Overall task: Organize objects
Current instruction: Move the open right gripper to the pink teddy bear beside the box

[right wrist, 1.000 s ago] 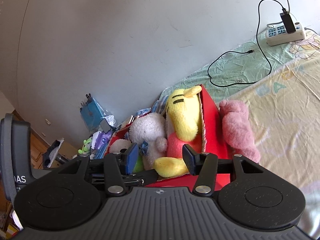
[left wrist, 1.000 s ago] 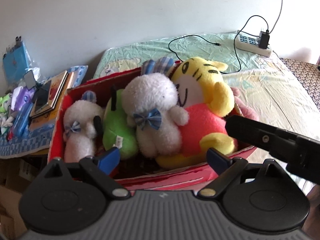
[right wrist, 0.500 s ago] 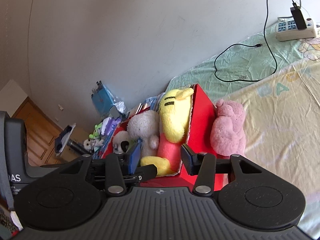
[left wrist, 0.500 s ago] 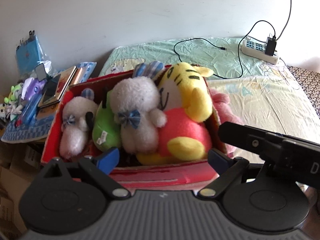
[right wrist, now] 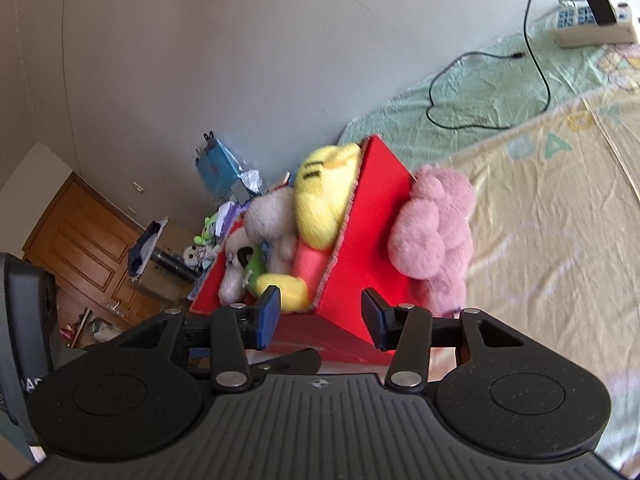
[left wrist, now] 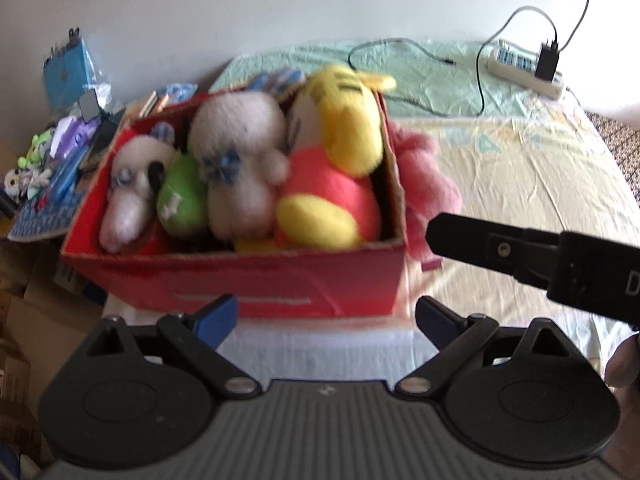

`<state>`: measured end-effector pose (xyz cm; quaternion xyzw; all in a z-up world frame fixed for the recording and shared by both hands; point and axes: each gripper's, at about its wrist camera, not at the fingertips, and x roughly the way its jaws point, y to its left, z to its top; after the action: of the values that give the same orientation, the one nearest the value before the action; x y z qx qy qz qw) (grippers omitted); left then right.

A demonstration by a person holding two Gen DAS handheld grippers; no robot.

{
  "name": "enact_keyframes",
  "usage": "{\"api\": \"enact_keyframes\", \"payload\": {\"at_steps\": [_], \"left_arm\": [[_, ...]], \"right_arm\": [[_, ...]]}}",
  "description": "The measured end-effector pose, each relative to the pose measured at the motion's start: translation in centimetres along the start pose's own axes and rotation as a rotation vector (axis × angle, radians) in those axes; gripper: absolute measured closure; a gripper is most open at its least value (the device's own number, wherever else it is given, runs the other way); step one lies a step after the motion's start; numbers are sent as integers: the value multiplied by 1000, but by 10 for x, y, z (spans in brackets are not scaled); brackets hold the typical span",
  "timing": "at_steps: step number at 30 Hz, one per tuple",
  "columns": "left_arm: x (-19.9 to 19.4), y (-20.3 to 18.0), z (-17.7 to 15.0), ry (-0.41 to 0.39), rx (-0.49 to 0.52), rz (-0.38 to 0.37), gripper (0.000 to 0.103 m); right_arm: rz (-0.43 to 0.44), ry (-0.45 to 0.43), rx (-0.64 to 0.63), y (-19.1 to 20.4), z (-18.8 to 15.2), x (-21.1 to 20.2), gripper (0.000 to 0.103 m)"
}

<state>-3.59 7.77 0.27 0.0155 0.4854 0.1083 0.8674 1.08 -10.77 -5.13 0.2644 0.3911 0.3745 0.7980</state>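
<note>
The pink toy [right wrist: 434, 236] lies on the bed outside the red box [right wrist: 372, 216], ahead and slightly right of the empty, spread right claw [right wrist: 320, 318], nearer than the equally spread left claw [left wrist: 326, 316], its length running away.

An open red cardboard box [left wrist: 248, 280] sits on the bed, packed with four plush toys, somewhat blurred; a fluffy pink plush toy [right wrist: 432, 236] leans against its outer right wall.
</note>
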Motion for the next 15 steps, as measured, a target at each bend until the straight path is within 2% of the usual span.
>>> {"api": "enact_keyframes", "payload": {"at_steps": [15], "left_arm": [[26,-40,-8,111,13,-12,6]], "right_arm": [[-32,80,88,-47,-9,-12,54]]}}
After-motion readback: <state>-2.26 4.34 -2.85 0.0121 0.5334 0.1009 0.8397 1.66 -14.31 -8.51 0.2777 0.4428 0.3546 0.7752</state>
